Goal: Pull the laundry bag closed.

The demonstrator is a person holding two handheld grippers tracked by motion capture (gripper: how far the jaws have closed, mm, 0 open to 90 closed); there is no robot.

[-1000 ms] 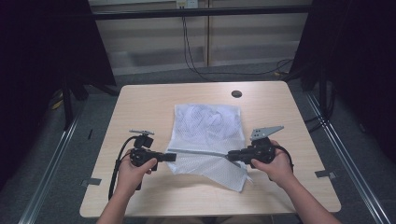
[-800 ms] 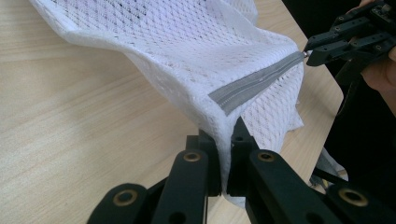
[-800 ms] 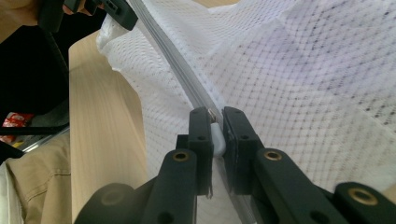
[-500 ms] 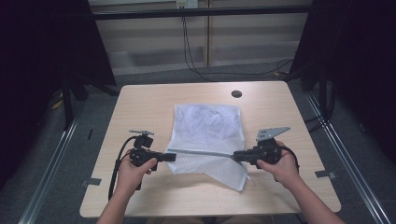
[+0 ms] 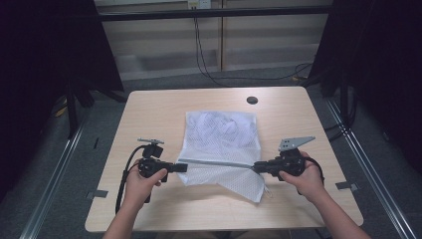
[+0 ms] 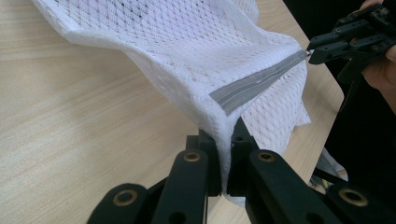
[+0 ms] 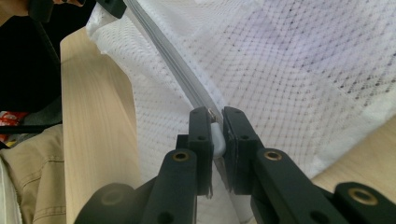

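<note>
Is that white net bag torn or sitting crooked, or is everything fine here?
No tear shows. The white mesh zip bag just isn't lying flat: the left gripper pinches its corner, the right gripper holds the white zipper pull, and the grey zipper is stretched taut between them.

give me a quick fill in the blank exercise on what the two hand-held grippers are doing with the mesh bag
1. The white mesh bag lies on a ____ table.
2. The left hand-held gripper is shut on the bag's ____ fabric at the zipper's end.
3. The right hand-held gripper pinches the small white pull of the grey ____.
4. Between the two hand-held grippers the zipper is stretched ____.

Missing words: wooden; mesh; zipper; taut
</note>
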